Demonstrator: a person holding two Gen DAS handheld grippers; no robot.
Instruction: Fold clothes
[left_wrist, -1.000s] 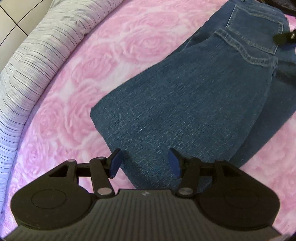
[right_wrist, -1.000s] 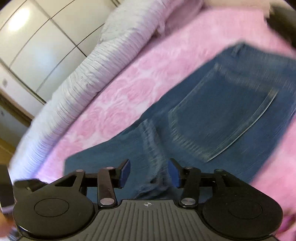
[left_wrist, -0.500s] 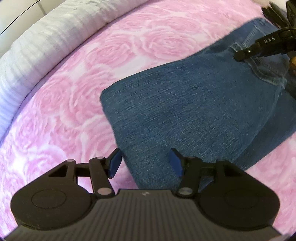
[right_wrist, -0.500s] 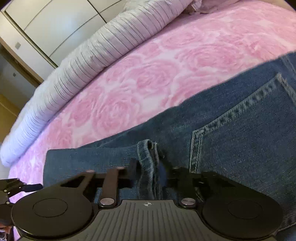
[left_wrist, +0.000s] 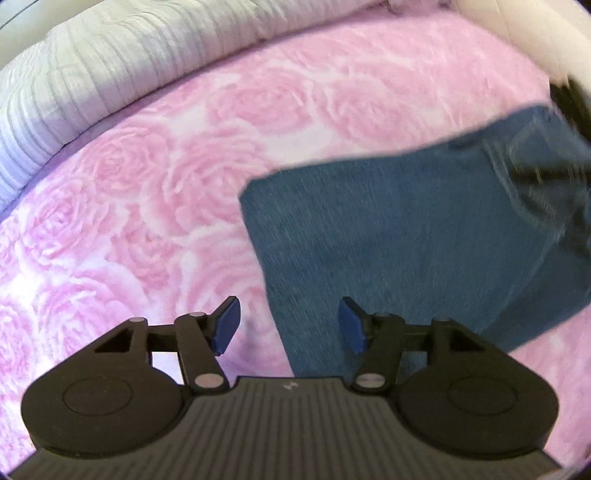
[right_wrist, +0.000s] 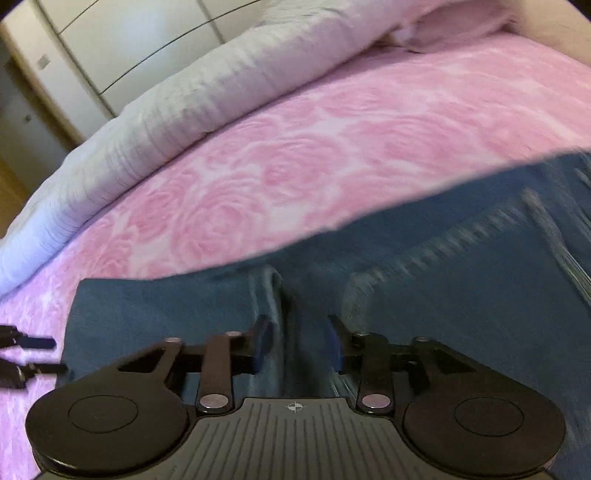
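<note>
The folded jeans lay at the right of the left wrist frame on the pink bed. The left tool, spread and empty, had swung off toward the blanket; the right tool, half-spread, had released the seam, suggesting the fold was finished.

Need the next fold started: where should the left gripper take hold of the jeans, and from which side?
Take the jeans at the folded edge's near corner, coming from the bare pink bedspread side. The left gripper is open there already, and that edge lies flat and exposed.
</note>
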